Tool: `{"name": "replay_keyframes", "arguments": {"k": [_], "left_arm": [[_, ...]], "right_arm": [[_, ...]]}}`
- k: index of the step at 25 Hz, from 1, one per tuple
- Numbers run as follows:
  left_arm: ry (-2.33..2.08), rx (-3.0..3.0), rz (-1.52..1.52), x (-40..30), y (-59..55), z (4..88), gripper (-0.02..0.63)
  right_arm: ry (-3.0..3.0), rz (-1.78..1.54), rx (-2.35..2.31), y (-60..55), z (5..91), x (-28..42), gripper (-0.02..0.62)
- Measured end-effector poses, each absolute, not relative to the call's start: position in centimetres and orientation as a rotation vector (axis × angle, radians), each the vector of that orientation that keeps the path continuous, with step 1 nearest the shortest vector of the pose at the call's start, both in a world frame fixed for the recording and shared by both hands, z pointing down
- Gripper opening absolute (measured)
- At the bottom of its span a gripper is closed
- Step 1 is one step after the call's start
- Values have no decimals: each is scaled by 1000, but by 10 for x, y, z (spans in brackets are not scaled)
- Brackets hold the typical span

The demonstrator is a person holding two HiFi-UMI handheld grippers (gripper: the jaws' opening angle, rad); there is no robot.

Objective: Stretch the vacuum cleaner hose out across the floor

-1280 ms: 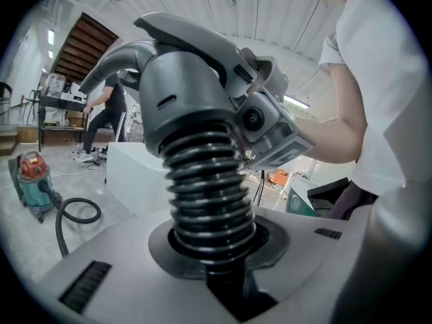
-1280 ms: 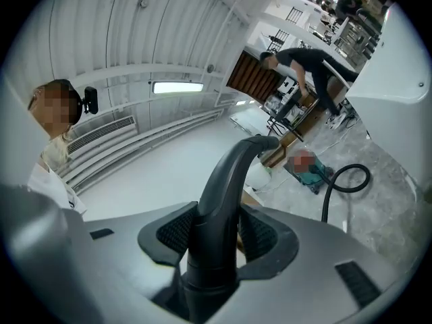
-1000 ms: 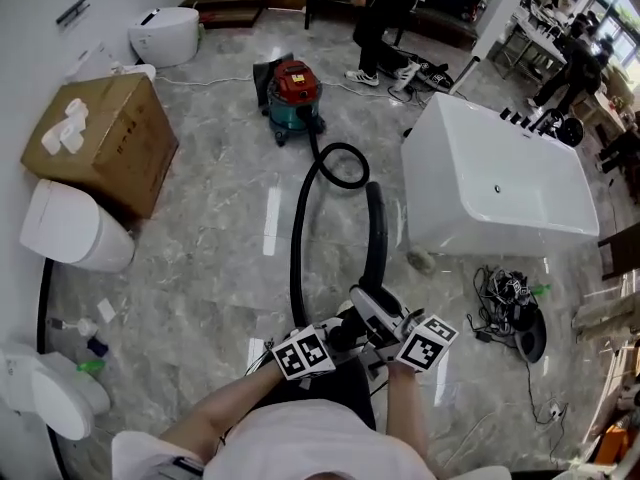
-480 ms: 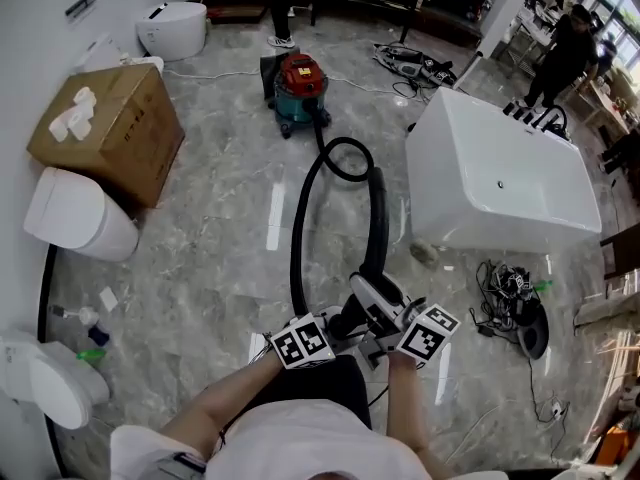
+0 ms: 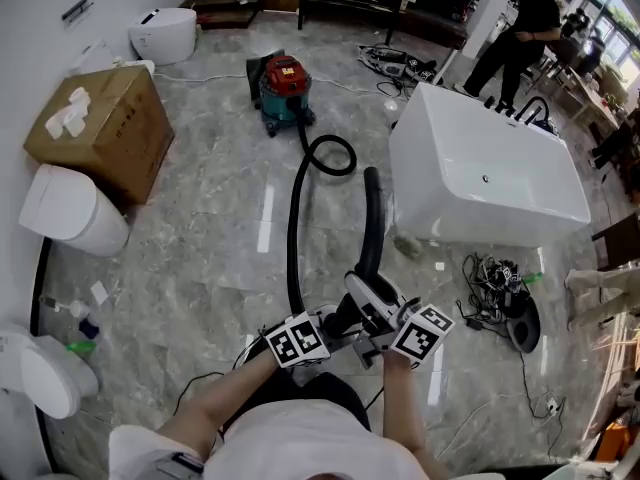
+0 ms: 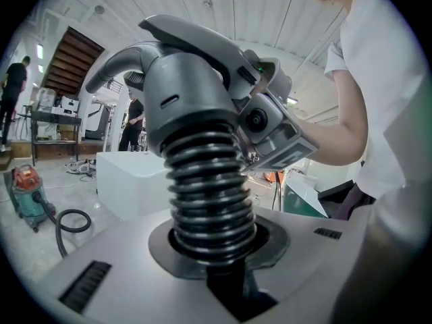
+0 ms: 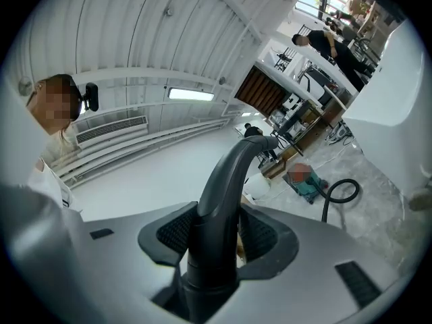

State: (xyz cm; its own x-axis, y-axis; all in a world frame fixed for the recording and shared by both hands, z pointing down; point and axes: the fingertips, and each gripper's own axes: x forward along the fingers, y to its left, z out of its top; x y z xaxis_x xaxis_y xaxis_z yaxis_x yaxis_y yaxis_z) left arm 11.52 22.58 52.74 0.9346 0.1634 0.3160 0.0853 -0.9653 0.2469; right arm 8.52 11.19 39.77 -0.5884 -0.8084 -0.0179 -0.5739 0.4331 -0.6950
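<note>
Grey marble floor (image 5: 200, 268) fills a bright room, and people stand at its far end. The left gripper (image 6: 217, 248) has its jaws closed tight on the black ribbed hose (image 6: 209, 194), just below the grey handle piece (image 6: 189, 79) that the hose plugs into. The right gripper (image 7: 214, 248) is clamped, jaws a little wider, on the dark curved pipe (image 7: 223, 194) that leads out of that handle.

Both grippers meet close in front of the person, the right one just beside the left. From there the hose lies across the floor, curls into one loop (image 5: 330, 155) and ends at the red and teal vacuum cleaner (image 5: 282, 90) well away. A white bathtub (image 5: 480, 183) stands to the right. A cardboard box (image 5: 105, 133) and a white toilet (image 5: 70, 213) line the left wall.
</note>
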Motion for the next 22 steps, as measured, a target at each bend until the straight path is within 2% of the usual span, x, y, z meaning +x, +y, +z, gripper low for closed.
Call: {"name": "replay_keyframes", "arguments": {"k": [11,22], "left_arm": [[55,2899,521,170,295,520,95],[-28,2912,513,195,337,510,95]], "right_arm": [[2408,-965,-1046,188,388,136,189],[2419,-965,-947,233,377,155,189]]}}
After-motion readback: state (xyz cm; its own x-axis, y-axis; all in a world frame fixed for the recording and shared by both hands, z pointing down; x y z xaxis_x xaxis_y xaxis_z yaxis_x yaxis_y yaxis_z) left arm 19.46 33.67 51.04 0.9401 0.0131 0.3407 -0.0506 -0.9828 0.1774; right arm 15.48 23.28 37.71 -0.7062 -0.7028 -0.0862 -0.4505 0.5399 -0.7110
